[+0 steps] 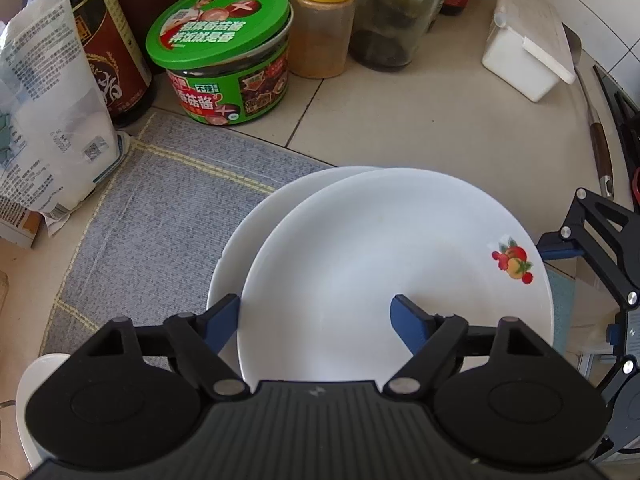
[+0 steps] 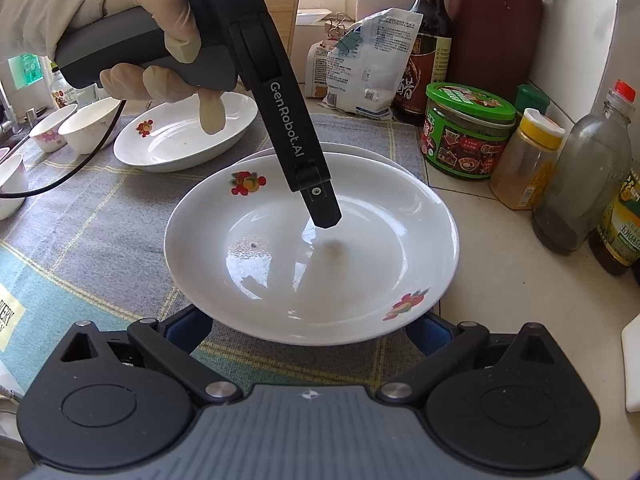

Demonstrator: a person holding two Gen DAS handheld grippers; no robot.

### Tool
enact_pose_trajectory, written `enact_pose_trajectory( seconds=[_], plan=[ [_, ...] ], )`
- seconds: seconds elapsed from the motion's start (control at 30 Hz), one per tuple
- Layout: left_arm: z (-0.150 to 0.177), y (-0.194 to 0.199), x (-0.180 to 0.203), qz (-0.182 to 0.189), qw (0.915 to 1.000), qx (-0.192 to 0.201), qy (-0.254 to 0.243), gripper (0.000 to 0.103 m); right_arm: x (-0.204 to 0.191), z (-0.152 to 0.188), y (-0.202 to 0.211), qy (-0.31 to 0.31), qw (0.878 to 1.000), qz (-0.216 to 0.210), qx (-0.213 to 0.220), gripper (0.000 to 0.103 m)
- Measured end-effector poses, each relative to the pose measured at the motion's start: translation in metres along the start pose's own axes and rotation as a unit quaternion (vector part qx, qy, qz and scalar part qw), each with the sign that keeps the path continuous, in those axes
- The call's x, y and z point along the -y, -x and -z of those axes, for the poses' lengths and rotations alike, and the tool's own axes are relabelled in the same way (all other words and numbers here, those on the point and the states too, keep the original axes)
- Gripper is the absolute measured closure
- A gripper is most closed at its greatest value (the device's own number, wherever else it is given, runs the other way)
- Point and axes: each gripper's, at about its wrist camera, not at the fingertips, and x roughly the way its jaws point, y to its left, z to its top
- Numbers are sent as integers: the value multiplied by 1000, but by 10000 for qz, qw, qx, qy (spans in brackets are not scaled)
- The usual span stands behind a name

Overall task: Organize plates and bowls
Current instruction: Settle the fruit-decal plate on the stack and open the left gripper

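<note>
A white plate with fruit decals (image 1: pixel 392 264) (image 2: pixel 312 248) is held tilted above a second white plate (image 1: pixel 248 240) (image 2: pixel 360 151) lying on the grey mat. My left gripper (image 1: pixel 316 320) is open, its jaws astride the top plate's near rim, one finger (image 1: pixel 412 320) over the plate and the other (image 1: pixel 220 320) outside it. In the right wrist view one left finger (image 2: pixel 316 184) reaches into the plate. My right gripper (image 2: pixel 308 332) is open, its fingers (image 2: pixel 188 328) under the plate's near edge. Another decal plate (image 2: pixel 184 136) and small bowls (image 2: pixel 92 124) sit further left.
A green-lidded jar (image 1: pixel 224 52) (image 2: pixel 468 132), yellow-capped spice jar (image 1: pixel 324 20) (image 2: pixel 528 160), dark sauce bottle (image 1: pixel 108 40) (image 2: pixel 428 40), glass bottle (image 2: pixel 588 172), white bag (image 1: pixel 44 112) (image 2: pixel 368 64) and white box (image 1: pixel 524 52) line the tiled counter. A knife (image 1: pixel 596 128) lies at right.
</note>
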Motion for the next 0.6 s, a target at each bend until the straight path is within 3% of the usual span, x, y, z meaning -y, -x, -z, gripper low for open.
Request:
enact_pose_trajectory(
  seconds=[0.6],
  plan=[
    [1, 8, 6, -129, 9999, 76, -29, 19, 1, 0, 3, 43, 10000, 59, 16, 0]
  ],
)
